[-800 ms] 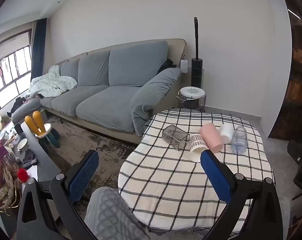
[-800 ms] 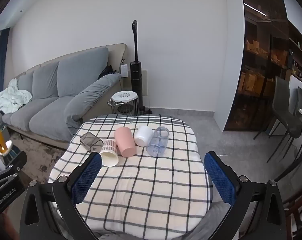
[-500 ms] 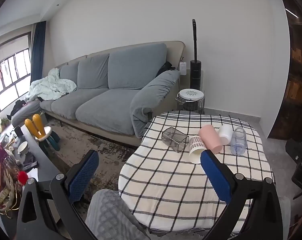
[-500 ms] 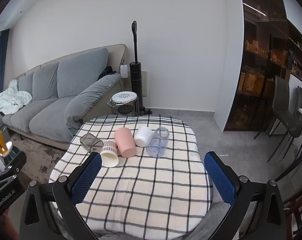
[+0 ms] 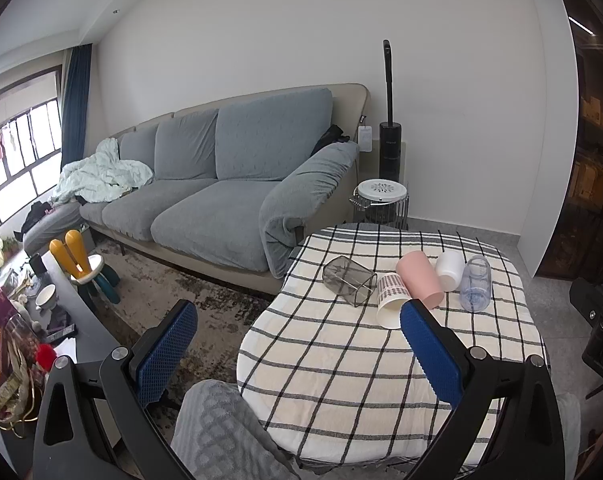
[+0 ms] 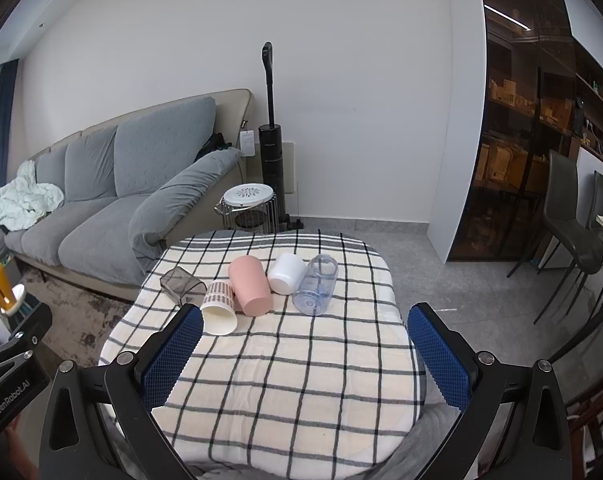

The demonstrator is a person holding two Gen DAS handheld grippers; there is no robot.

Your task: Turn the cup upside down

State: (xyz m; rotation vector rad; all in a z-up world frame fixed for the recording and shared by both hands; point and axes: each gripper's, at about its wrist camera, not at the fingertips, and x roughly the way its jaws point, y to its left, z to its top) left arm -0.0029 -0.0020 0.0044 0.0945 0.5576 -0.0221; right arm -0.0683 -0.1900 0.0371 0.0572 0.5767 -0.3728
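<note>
Five cups lie on their sides, unmoved since earlier; we hold left gripper and right gripper wide apart, empty; flipping unstarted.

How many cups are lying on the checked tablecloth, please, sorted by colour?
Smoky grey, clear: 1
Striped paper, white inside: 1
Pink: 1
White: 1
Clear bluish: 1
Total: 5, all on their sides on the tablecloth.

Near edge of the bench cut off below; patterned cup rim partly hidden behind a blue pad.
</note>
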